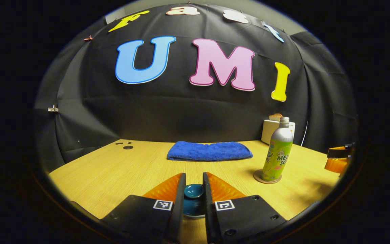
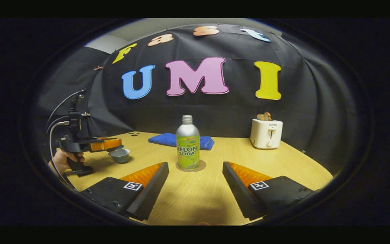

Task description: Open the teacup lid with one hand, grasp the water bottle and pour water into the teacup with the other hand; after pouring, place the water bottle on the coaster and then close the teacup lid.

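- Left gripper [image 1: 194,189]: in the left gripper view its jaws stand close together on either side of the small round knob of the dark teal glazed teacup lid [image 1: 194,191]. They appear clamped on the knob, though the contact faces themselves are hidden.
- In the right gripper view the left gripper [image 2: 115,145] is held level just above the small pale ceramic teacup [image 2: 120,155], near the left edge of the light wooden worktop [image 2: 198,200]. Whether the lid is seated or already raised off the rim cannot be told from either view.
- Right gripper [image 2: 195,184]: jaws wide apart, holding nothing, aimed straight at the tall silver-and-green aluminium soda bottle [image 2: 187,144].
- The bottle stands upright on the round brown cork coaster [image 2: 191,166], in the middle of the worktop, well apart from the teacup. Its neck looks uncapped.
- Judgement: the step in hand is opening the lid; pouring has not begun.
- Recommended handling: lift the lid straight up with the grip steady on the knob, then carry it clear to the side so the cup mouth stays open. A tilted pull could drag or tip the light cup.
- The right gripper should close on the bottle's straight body below the shoulder; the smooth metal may slip.
- Also present: folded blue towel [image 2: 178,140] and white toaster [image 2: 266,133] at the rear, clear of the working path.
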The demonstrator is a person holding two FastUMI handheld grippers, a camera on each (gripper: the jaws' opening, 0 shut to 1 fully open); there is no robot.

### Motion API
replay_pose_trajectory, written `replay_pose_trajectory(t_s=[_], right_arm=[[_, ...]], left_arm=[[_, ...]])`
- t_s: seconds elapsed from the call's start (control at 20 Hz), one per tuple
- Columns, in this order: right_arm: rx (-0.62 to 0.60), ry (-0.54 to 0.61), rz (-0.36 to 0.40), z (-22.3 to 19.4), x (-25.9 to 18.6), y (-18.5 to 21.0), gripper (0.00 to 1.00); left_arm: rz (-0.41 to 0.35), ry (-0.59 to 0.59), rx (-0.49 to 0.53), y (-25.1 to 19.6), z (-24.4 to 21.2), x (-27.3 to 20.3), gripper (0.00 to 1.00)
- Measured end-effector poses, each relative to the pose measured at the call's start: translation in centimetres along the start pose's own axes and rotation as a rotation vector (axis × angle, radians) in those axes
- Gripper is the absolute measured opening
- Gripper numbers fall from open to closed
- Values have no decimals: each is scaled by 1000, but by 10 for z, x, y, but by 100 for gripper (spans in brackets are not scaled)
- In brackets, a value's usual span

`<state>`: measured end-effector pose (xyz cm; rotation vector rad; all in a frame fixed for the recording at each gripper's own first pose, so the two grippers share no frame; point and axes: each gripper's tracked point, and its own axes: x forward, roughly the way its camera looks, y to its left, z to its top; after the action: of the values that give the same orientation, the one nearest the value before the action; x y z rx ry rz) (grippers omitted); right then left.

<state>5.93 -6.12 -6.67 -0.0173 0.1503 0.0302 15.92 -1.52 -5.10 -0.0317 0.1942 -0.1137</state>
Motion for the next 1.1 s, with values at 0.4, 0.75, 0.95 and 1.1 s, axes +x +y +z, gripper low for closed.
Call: replay_pose_trajectory(t_s=[0.4, 0.75, 0.95, 1.1], right_arm=[[-30, 30, 56, -13, 12, 24, 99], [-69, 45, 55, -20, 17, 30, 99], [-54, 50, 68, -22, 17, 34, 99], [-44, 56, 65, -26, 16, 34, 99]], left_arm=[[-15, 48, 1, -8, -14, 15, 29], [-5, 65, 18, -8, -17, 13, 34], [-3, 66, 25, -8, -18, 13, 35], [-4, 57, 32, -8, -17, 11, 41]])
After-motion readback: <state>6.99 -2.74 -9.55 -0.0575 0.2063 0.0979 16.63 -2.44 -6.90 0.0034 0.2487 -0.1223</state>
